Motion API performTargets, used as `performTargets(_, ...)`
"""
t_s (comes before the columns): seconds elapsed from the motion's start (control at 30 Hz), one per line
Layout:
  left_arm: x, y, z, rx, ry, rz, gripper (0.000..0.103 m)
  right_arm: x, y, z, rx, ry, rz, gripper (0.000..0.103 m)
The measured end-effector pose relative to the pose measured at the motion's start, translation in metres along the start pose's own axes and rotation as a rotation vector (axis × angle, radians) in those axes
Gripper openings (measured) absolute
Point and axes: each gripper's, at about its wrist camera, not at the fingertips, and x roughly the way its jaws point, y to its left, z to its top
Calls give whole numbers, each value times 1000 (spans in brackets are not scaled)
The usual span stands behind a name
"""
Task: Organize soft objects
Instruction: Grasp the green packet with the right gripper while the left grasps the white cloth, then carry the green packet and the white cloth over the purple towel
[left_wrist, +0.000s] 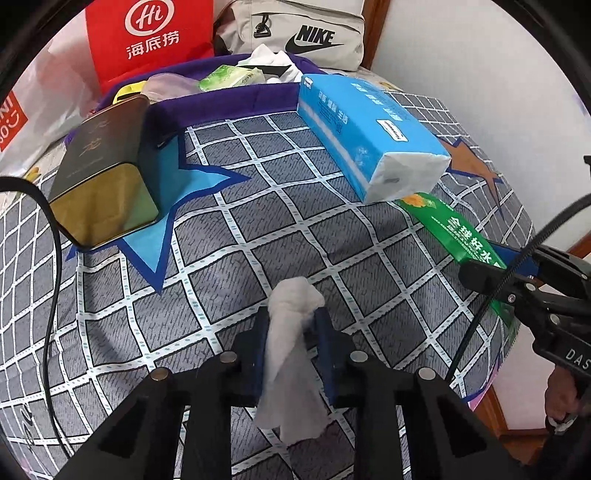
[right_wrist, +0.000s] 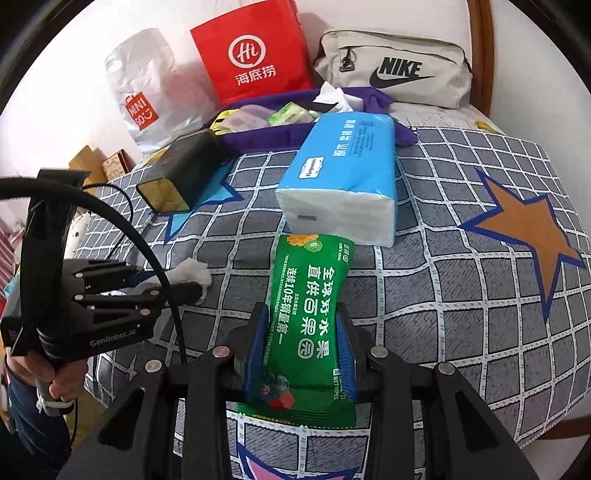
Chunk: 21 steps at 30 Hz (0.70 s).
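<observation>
My left hand-held gripper (left_wrist: 291, 325) is pinched on a crumpled white tissue (left_wrist: 291, 354), which bunches above the blue pads and hangs loose beneath them; it hovers low over the bed's grey checked cover with stars (left_wrist: 258, 236). In the right wrist view that same gripper (right_wrist: 199, 286) reaches in level from the left edge, my left hand (right_wrist: 62, 384) wrapped round its handle. My right hand-held gripper (right_wrist: 301, 343) is clamped on a green flat pack of wet wipes (right_wrist: 314, 317), gripped at its sides near the nearer end, the far end pointing away from me.

At the far side of the bed lies a purple soft-sided fabric tray (left_wrist: 229, 101). It holds a small green tissue packet (left_wrist: 232, 77), a white cloth item with a black mark (left_wrist: 273, 62) and a pale translucent pouch (left_wrist: 166, 83). A blue plastic-wrapped pack of tissues (right_wrist: 343, 173) lies just beyond the wipes' far end, its far end against the tray. A dark rectangular tin with a gold end (left_wrist: 103, 173) lies to the left, on a light blue star, also against the tray.

Behind stand a red paper bag (right_wrist: 255, 51), a white plastic shopping bag (right_wrist: 147, 88) and a beige Nike pouch (right_wrist: 395, 70).
</observation>
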Motion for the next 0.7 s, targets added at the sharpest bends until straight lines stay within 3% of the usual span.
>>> performTargets(0.7,-58,74,0,-194,-141,12,21,-11,47,26,-80,-23,80,35)
